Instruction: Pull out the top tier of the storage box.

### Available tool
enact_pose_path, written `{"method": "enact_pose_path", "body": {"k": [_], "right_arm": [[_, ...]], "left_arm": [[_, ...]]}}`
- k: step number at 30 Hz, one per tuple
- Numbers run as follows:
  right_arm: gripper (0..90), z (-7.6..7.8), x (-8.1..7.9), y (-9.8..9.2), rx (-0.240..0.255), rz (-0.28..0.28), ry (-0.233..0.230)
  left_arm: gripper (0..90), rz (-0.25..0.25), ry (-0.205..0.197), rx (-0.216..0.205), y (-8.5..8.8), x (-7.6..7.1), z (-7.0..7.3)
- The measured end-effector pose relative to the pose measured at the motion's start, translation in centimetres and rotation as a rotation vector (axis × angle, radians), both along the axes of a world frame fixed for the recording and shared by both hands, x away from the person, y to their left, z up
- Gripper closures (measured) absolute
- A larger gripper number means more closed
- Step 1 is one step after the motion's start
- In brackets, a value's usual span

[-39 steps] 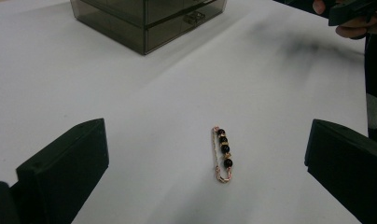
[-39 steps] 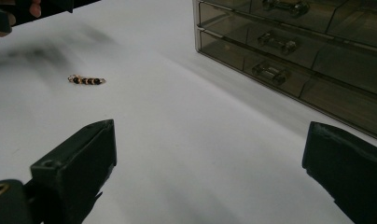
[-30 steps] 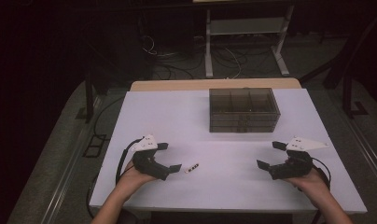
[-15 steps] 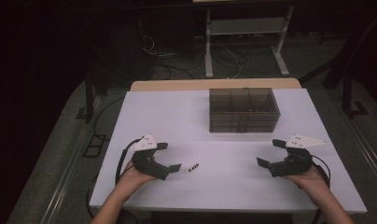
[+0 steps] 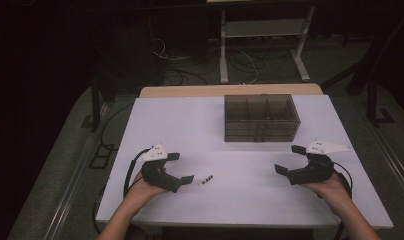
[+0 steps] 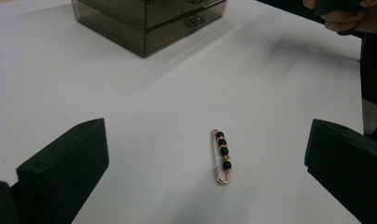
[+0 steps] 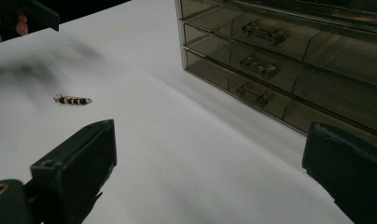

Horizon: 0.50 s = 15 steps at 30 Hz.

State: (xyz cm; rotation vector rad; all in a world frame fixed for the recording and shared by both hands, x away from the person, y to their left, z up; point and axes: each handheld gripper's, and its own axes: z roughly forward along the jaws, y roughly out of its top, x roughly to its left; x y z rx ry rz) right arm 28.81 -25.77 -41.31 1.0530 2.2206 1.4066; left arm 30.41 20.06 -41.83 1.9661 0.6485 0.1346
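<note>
Beside the left gripper [image 5: 181, 168] — jaws wide apart — lies a beaded pin [image 6: 221, 156] on the table [image 5: 190, 120].

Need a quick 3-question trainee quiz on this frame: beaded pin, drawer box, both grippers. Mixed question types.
1. True or false: the left gripper is shut on the beaded pin.
2. Which gripper is nearer the pin: A) left, B) right gripper?
3. Fill in: the drawers of the smoky drawer box are all ____.

Key:
1. False. Its jaws stand wide apart, and the pin lies on the white table between and ahead of them, untouched.
2. A.
3. Closed.
</note>
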Motion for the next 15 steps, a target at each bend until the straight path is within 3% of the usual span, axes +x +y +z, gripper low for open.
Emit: {"method": "enact_pose_path", "body": {"k": [15], "right_arm": [[2.6,0.18,0.62,0.44,-0.001,0.003,0.005]], "left_arm": [[0.0,0.003,0.000,-0.001,0.07,0.03,-0.02]]}}
